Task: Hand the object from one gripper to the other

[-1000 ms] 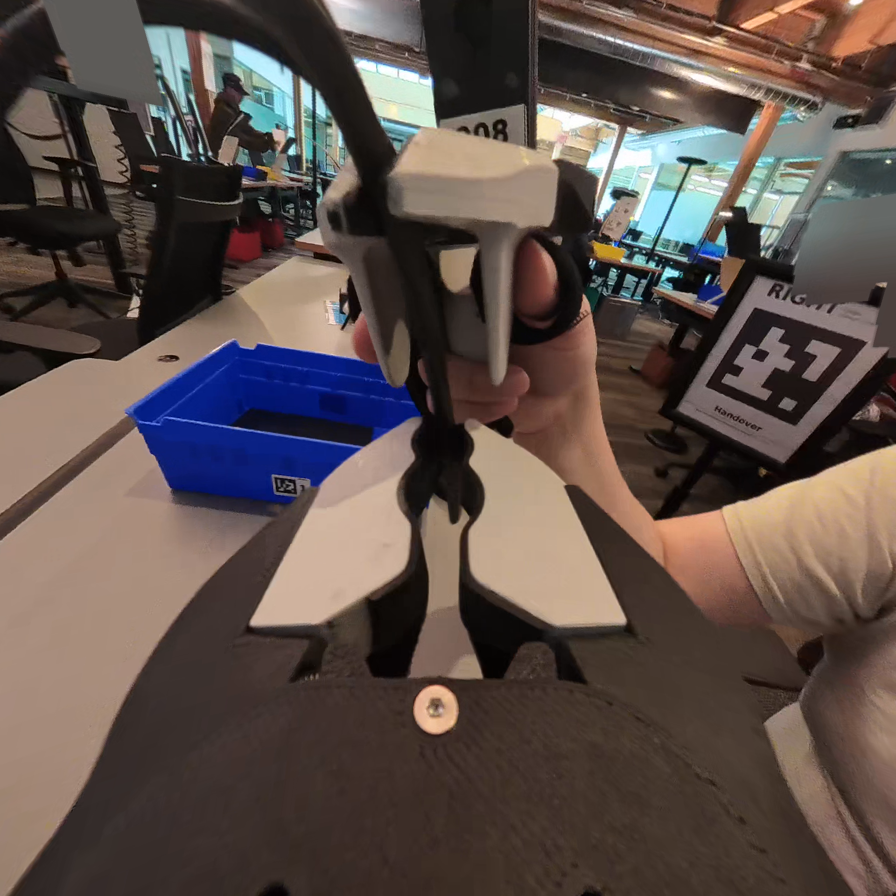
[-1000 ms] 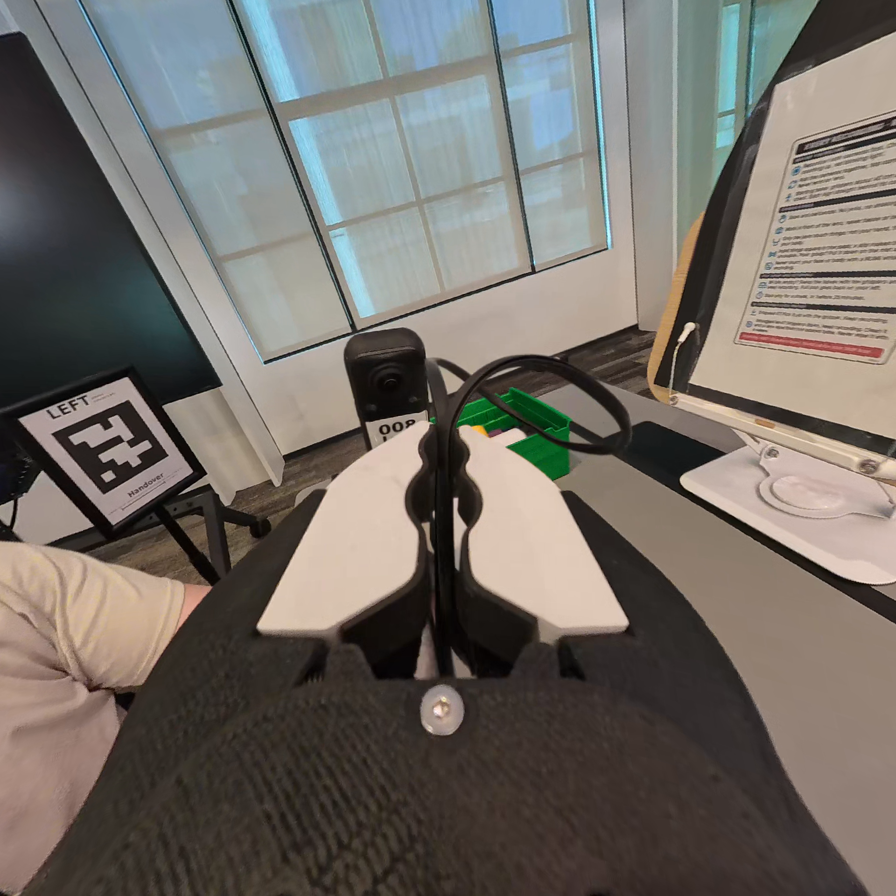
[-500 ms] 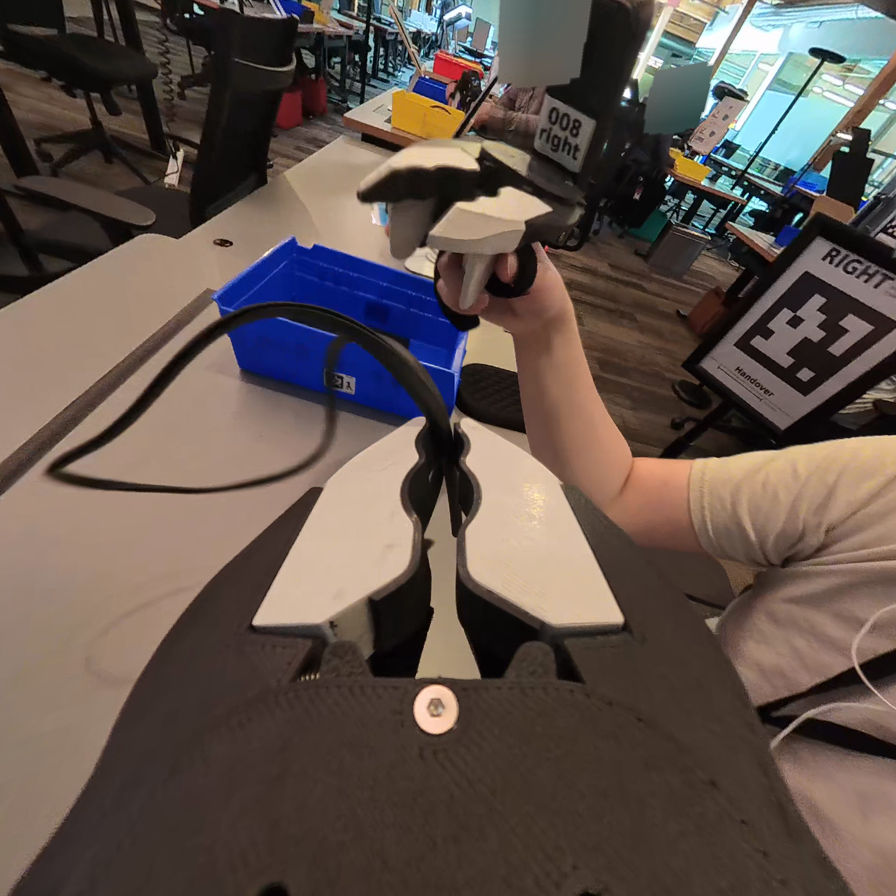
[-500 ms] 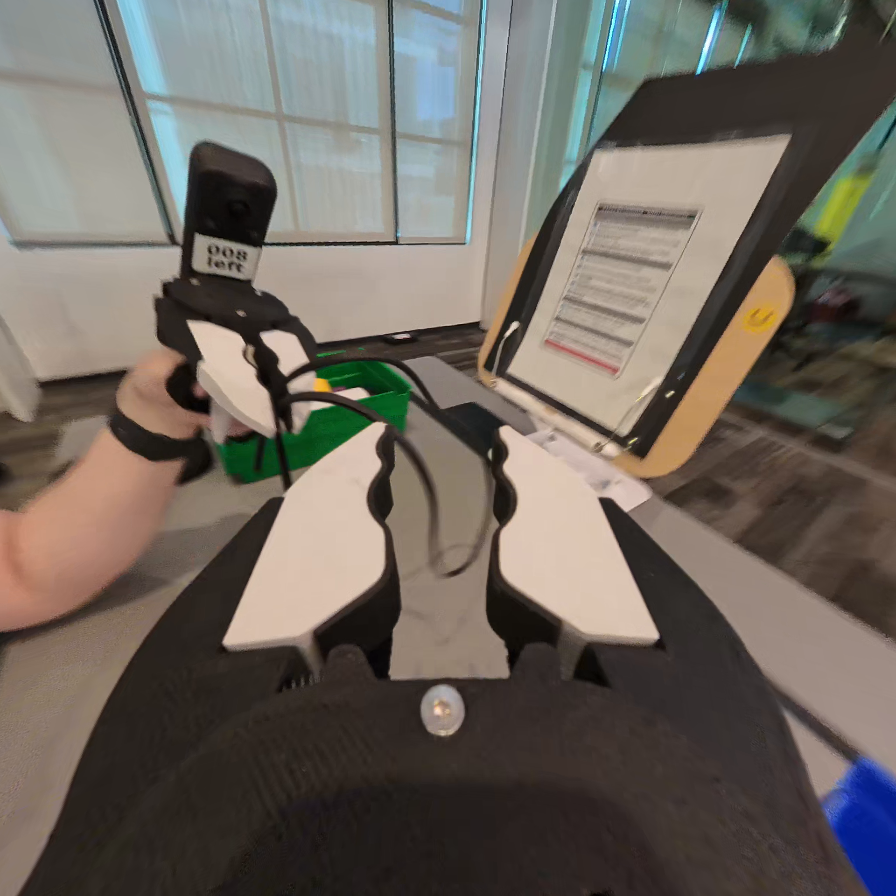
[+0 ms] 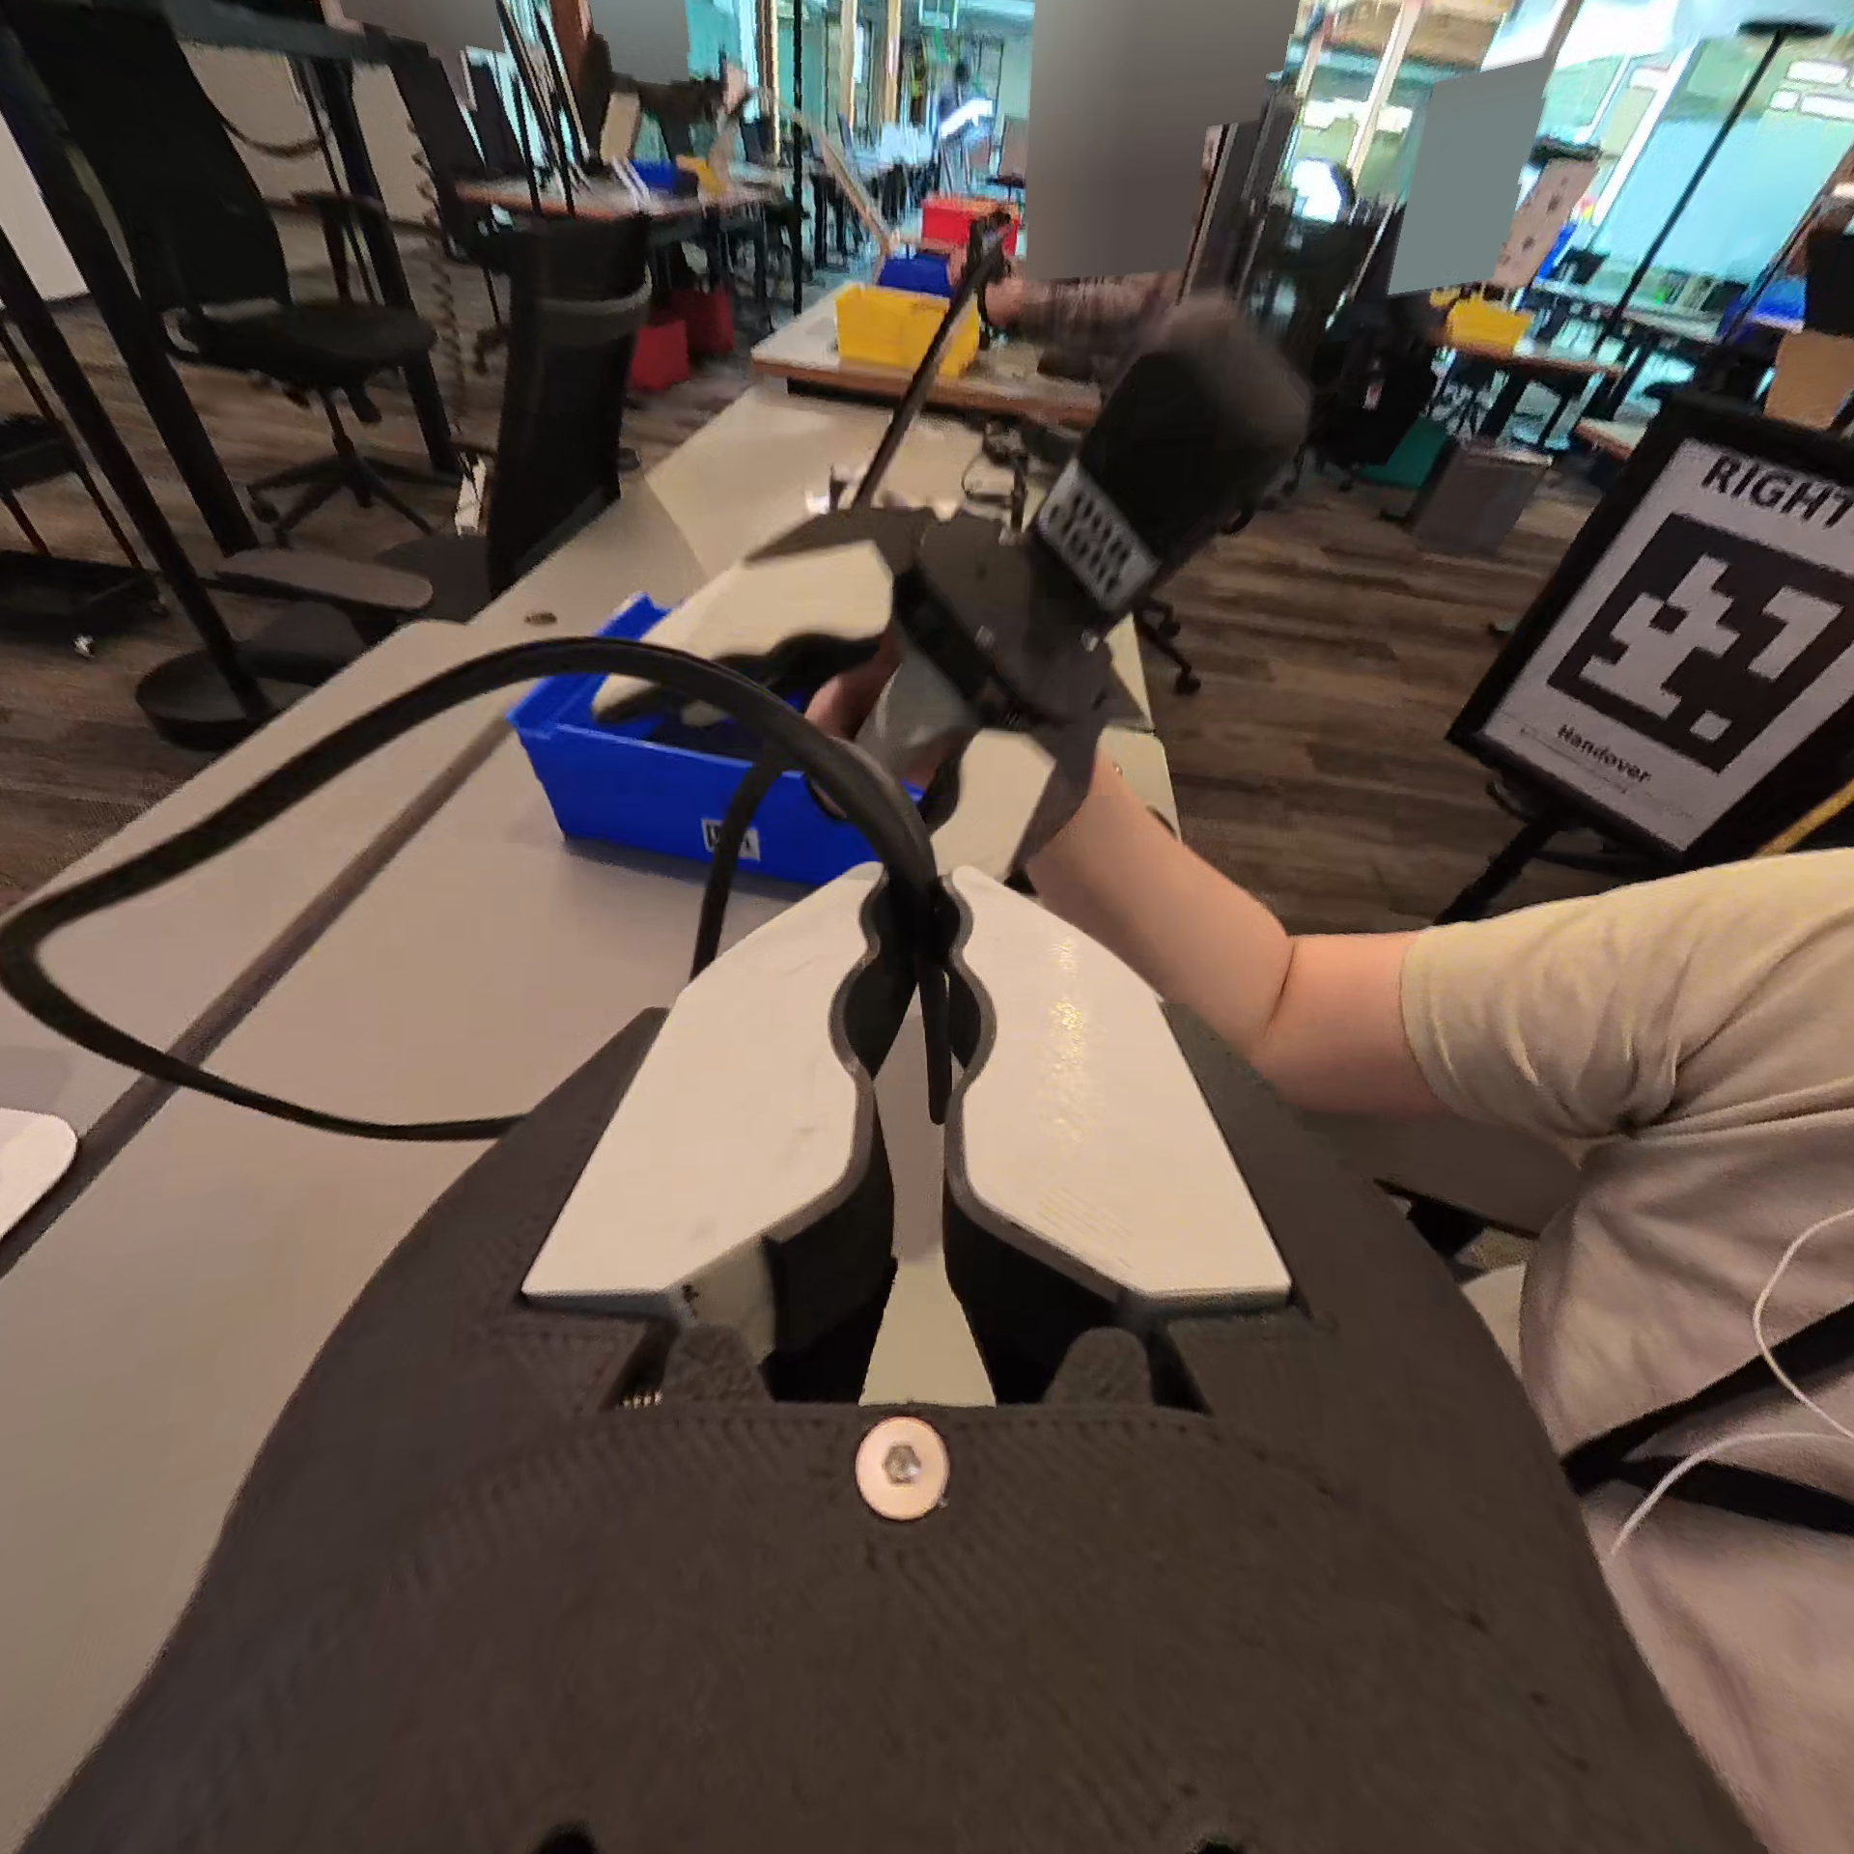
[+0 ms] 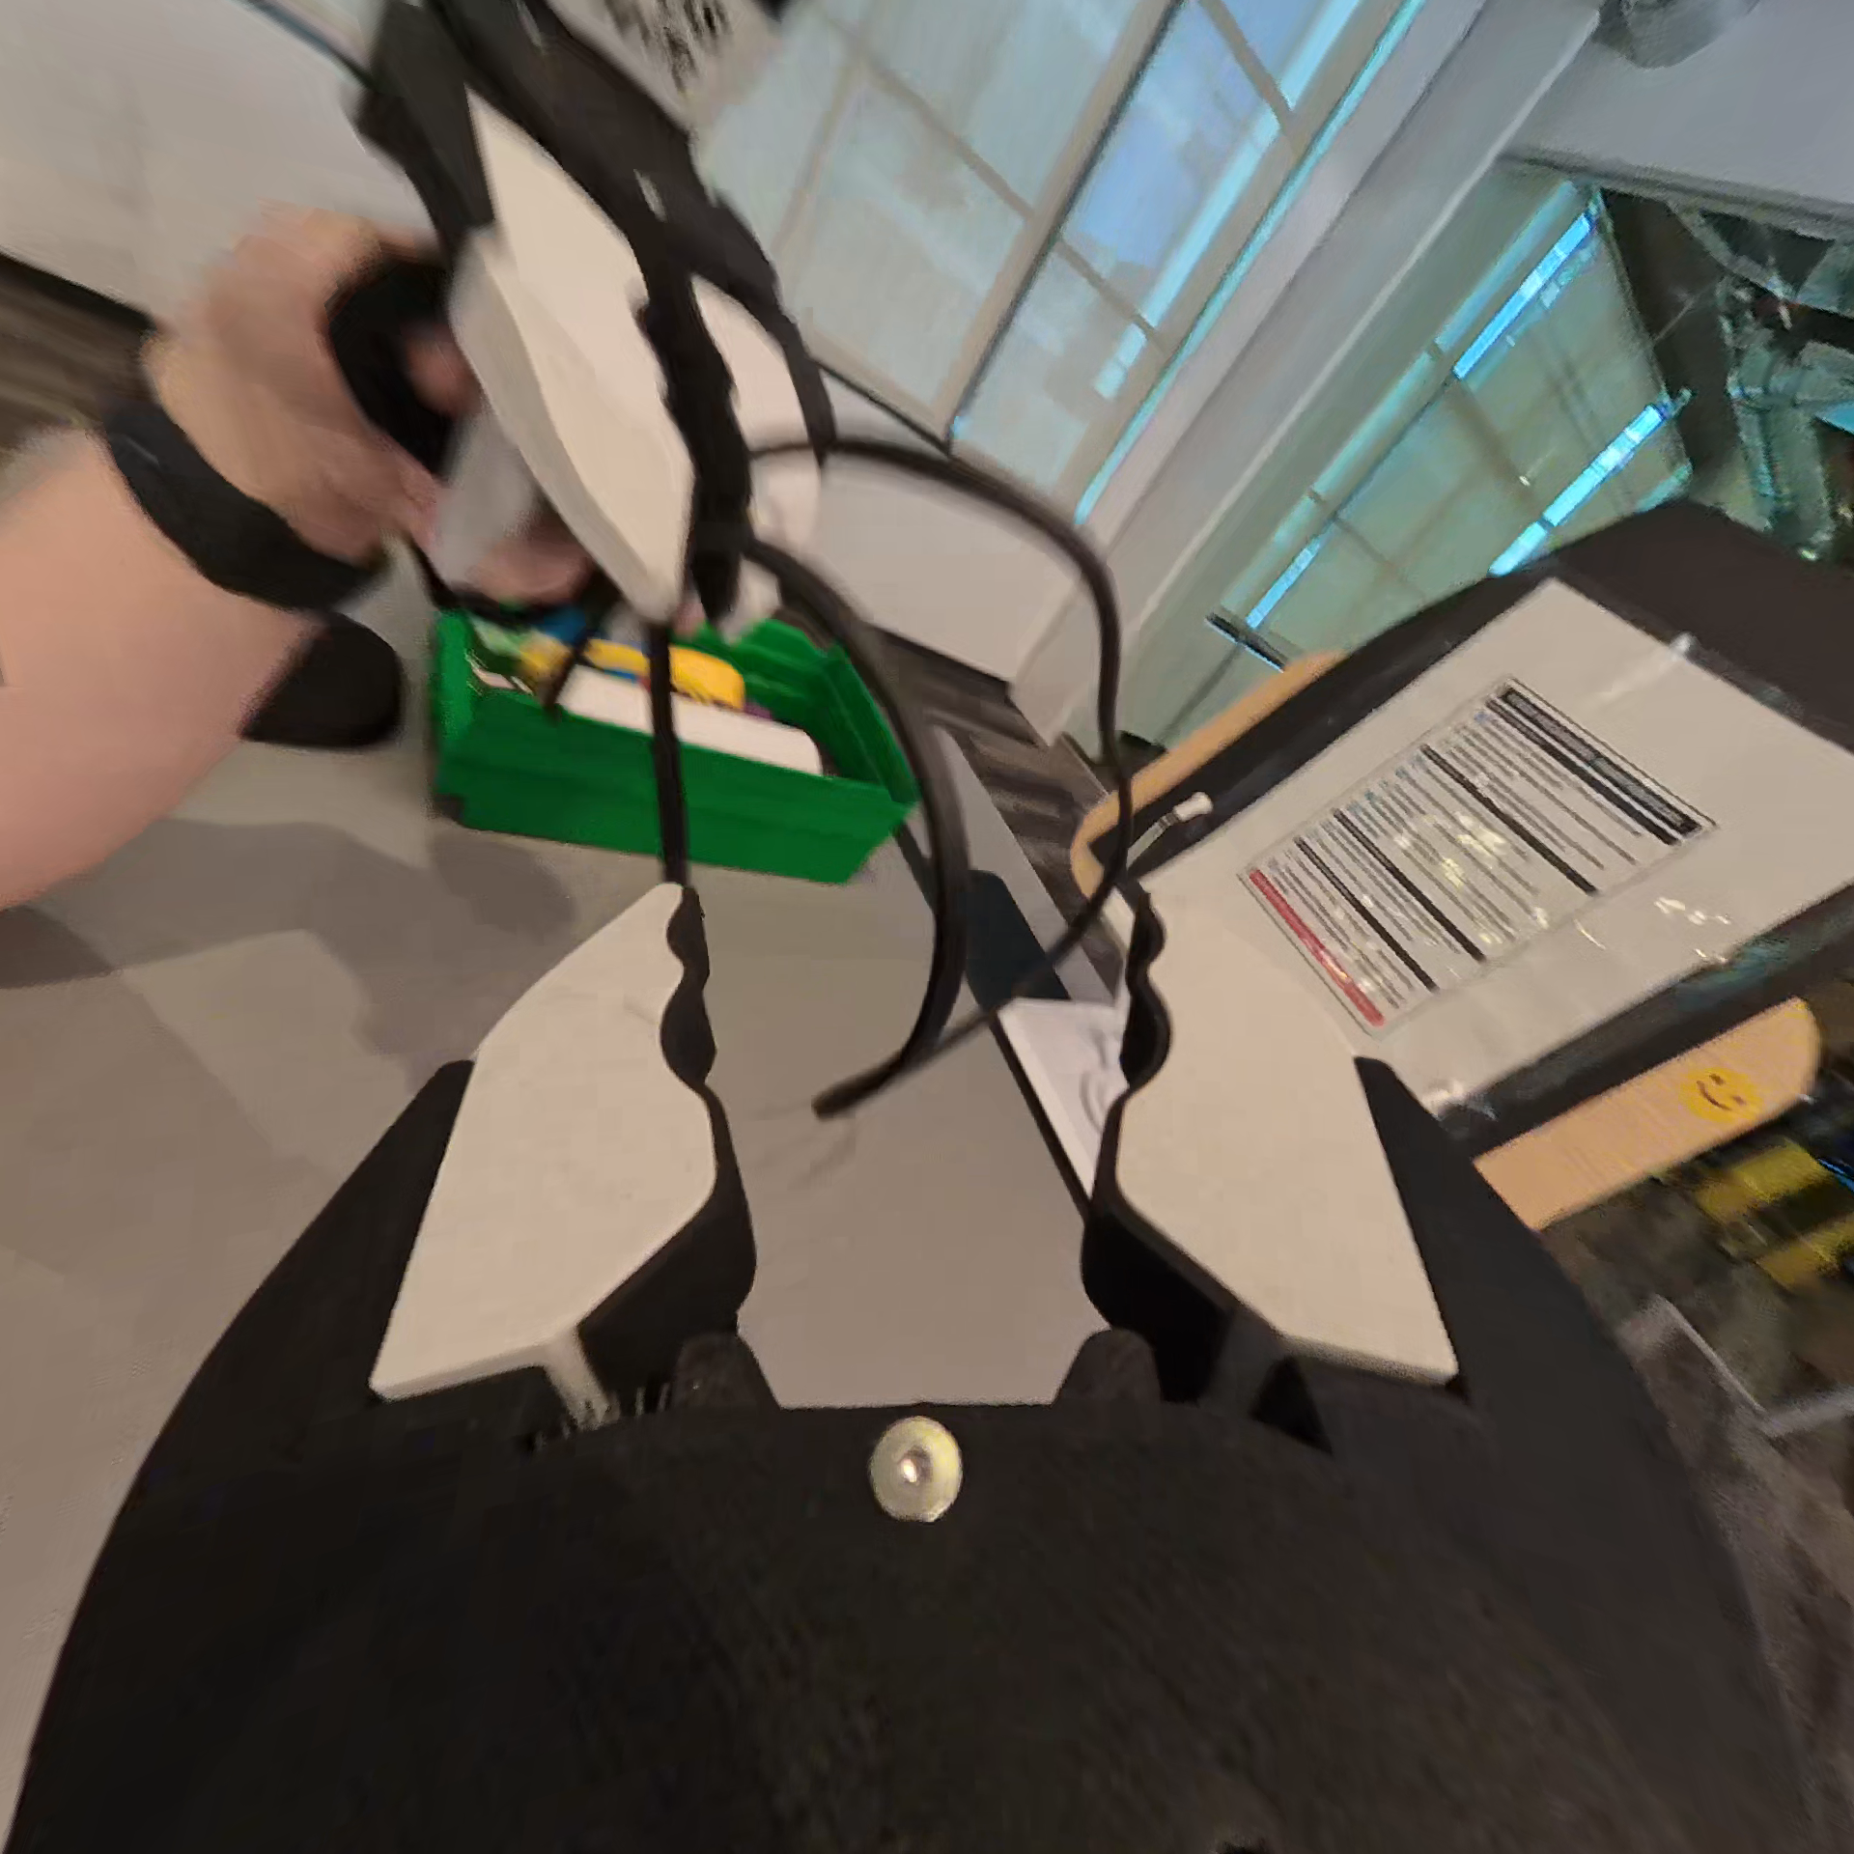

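A long black cable (image 5: 602, 647) is pinched between the tips of my left gripper (image 5: 915, 888), which is shut on it. The cable bows out in a wide loop to the left above the grey table (image 5: 351, 953). My right gripper (image 6: 915, 908) is open and empty. In the right wrist view the left gripper (image 6: 707, 592) is up and to the left, blurred, and the cable (image 6: 1104, 642) hangs from it with a loose end dangling between my open right fingers without touching them. In the left wrist view the right gripper (image 5: 803, 702) hovers over a blue bin (image 5: 642, 793).
A green bin (image 6: 642, 803) holding several objects sits on the table behind the left gripper. A board with a printed sheet (image 6: 1475, 853) stands at the right. A marker sign on a stand (image 5: 1685, 642) is off the table's right side. Chairs and desks fill the background. The grippers' ends are close to 6 centimeters from one another.
One second ago both grippers were shut on the cable. The right gripper has opened, let go and drawn back over the blue bin. The left gripper alone holds the cable now.
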The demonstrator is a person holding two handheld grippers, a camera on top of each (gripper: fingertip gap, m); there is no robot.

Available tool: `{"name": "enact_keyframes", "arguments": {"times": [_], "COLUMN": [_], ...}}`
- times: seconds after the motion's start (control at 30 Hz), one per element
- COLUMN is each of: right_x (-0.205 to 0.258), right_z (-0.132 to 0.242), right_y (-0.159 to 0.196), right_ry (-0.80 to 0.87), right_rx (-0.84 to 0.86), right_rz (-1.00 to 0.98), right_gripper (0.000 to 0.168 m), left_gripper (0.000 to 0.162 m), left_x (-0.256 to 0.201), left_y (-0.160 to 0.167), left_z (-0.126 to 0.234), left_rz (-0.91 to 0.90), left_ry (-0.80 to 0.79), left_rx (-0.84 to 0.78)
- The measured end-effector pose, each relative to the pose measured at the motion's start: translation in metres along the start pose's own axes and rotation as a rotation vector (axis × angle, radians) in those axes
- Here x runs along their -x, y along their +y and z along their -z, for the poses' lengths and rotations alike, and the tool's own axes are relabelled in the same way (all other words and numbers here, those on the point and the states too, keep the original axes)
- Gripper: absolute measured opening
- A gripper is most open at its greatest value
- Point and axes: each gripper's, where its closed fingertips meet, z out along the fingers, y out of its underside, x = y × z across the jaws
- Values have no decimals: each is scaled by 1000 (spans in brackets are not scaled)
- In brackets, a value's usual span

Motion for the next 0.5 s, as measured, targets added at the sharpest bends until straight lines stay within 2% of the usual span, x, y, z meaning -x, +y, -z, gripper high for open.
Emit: {"name": "enact_keyframes", "arguments": {"times": [0.07, 0.17, 0.27, 0.43, 0.5], "right_x": [-6, -14, -13, -20, -14], "right_z": [-9, -23, -46, -72, -79], "right_y": [14, 22, 31, 54, 59], "right_ry": [50, 93, 83, 208, 153], "right_rx": [49, -38, -177, -280, -331], "right_rz": [41, -21, -252, -538, -712], "right_gripper": [75, 66, 62, 51, 50], "left_gripper": [5, 5, 5, 5, 5], "left_x": [1, -1, -6, -8, -8], "left_y": [-10, -27, -37, -40, -40], "left_z": [4, 17, 29, 37, 38], "left_rz": [-9, 0, 12, 11, 7], "left_ry": [-28, -35, -11, -3, -2], "left_rx": [-57, -164, -233, -262, -262]}}
